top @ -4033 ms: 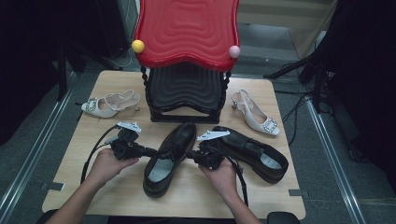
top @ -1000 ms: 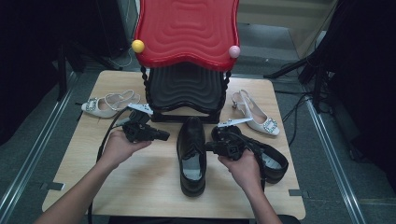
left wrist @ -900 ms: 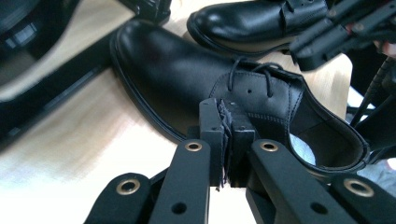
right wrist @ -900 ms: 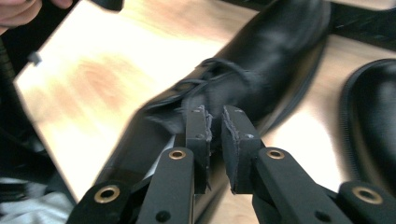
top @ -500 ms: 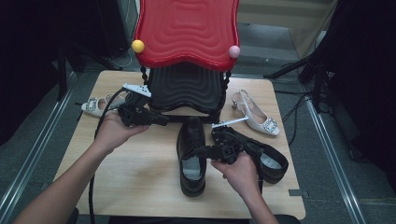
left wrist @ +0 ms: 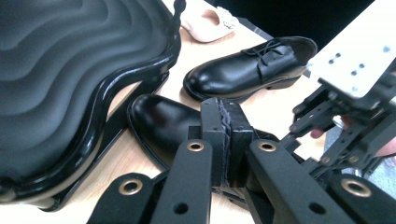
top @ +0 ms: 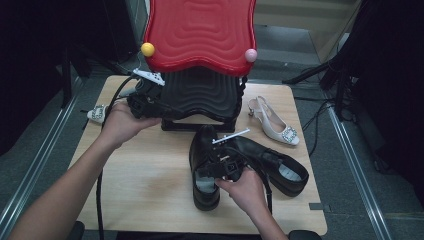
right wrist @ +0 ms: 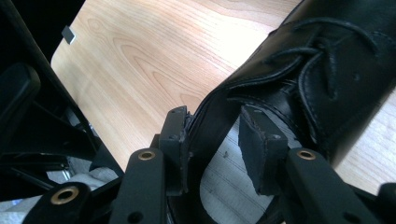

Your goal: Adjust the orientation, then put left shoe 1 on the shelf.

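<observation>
Right gripper point(top: 223, 161) jaws just opening, collar wall of black shoe point(top: 204, 165) between pads, grip gone — shoe near tabletop's front edge may tip. Left gripper point(left wrist: 223, 135) pressed together, empty, near black rack point(top: 200, 95) — could knock it.

The left hand point(top: 120, 122) holds the left gripper point(top: 165, 107) raised at the table's far left, pointing right, its jaws pressed tight together with nothing between them. The right hand point(top: 245, 190) holds the right gripper point(top: 212, 167) low near the front edge; its jaws have just been opening and straddle a shoe's collar.
</observation>
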`<action>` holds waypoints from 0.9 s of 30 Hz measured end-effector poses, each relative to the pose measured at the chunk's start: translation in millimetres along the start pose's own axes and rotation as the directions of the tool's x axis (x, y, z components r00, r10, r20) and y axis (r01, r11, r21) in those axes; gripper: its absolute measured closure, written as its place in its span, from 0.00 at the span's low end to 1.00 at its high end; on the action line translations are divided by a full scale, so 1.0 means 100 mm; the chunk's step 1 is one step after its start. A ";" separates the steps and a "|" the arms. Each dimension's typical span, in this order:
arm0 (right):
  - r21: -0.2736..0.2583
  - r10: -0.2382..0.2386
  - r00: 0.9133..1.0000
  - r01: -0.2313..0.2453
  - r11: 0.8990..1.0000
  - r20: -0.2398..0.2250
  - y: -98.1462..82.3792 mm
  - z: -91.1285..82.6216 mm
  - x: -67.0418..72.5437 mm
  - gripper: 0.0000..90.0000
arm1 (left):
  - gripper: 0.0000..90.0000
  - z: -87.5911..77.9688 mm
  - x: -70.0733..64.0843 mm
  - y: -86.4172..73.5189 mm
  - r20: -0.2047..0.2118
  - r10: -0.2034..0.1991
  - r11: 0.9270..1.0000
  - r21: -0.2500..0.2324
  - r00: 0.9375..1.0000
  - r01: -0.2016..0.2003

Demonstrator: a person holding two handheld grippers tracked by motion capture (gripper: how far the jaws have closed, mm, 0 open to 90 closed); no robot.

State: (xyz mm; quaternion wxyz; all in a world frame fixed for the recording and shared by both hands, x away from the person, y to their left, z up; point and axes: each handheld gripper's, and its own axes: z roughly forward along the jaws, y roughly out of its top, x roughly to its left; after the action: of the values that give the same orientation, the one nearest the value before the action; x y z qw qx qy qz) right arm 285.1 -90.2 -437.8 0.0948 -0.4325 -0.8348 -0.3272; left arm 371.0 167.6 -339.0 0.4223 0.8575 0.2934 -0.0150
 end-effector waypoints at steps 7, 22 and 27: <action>0.043 0.016 1.000 -0.016 0.999 -0.014 0.02 0.13 0.01 0.70 | 1.00 -0.12 0.01 0.22 -0.006 0.008 1.000 -0.021 1.000 -0.009; 0.073 0.039 0.999 -0.039 0.997 0.002 0.06 0.27 0.05 0.66 | 1.00 -0.32 0.05 0.74 -0.055 0.039 0.998 -0.042 0.998 -0.042; 0.087 0.042 0.999 -0.043 0.995 0.023 0.08 0.34 0.06 0.66 | 1.00 -0.39 0.03 0.94 -0.059 0.051 0.997 -0.058 0.997 -0.054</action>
State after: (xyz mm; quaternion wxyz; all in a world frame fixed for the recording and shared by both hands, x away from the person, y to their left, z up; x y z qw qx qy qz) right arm 291.9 -61.3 -458.0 0.1119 -0.4490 -0.8399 -0.2837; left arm 413.2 153.2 -248.0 0.4394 0.8520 0.2830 0.0296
